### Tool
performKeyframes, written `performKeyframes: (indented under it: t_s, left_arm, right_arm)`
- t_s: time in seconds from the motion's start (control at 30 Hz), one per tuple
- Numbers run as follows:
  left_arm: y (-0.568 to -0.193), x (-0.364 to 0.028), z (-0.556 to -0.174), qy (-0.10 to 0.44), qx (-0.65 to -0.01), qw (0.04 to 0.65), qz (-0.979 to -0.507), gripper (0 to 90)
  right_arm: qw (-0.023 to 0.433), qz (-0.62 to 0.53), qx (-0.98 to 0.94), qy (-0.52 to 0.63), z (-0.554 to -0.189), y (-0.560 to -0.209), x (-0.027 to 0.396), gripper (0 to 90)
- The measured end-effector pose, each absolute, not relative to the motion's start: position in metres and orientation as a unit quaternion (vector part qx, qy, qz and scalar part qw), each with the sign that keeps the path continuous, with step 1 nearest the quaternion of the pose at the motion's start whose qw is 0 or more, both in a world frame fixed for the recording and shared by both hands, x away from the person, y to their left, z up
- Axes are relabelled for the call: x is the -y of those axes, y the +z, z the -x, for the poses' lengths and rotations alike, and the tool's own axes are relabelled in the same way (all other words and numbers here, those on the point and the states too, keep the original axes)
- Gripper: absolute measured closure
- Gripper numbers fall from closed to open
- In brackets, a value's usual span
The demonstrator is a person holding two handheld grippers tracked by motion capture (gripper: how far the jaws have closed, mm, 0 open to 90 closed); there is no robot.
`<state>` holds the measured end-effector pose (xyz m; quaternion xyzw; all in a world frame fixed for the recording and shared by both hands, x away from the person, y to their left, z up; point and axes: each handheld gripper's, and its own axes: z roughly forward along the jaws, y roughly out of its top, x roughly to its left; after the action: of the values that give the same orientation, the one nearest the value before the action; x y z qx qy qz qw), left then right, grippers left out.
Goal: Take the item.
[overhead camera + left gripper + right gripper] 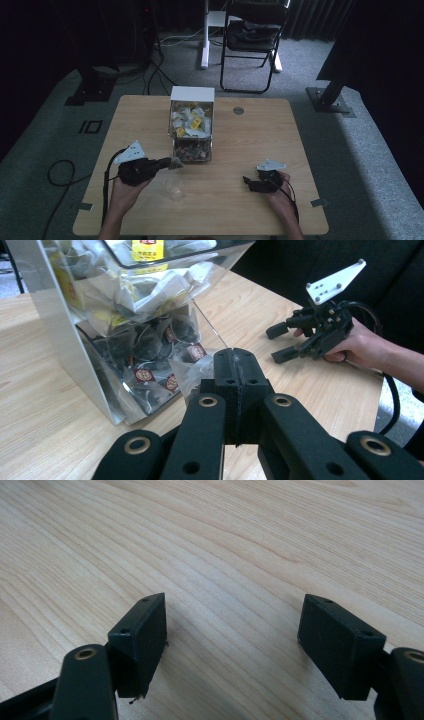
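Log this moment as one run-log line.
left gripper: shut on tea bag beside dispenser | right gripper: open, empty, over table | glass: near left gripper

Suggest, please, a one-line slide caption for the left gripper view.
Left gripper shut on a tea bag beside the clear dispenser; right gripper open beyond.

The high view is dim and soft, with dark surroundings and only the table [240, 145] moderately lit. The left gripper view is brighter, with glare on the clear box [100, 315] just ahead of its jaws. The right gripper view is evenly bright, sharp near the jaws, with faint shadows beneath them.
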<state>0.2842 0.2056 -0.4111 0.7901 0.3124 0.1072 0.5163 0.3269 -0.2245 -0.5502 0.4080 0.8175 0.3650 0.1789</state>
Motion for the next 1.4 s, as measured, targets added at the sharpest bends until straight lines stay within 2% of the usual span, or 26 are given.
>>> performKeyframes:
  t_s: [1.4]
  left_arm:
    - [-0.434, -0.206, -0.254, 0.083, -0.320, 0.515, -0.791, 90.0]
  right_arm:
    - [0.178, -0.406, -0.818, 0.365, -0.327, -0.550, 0.225, 27.2]
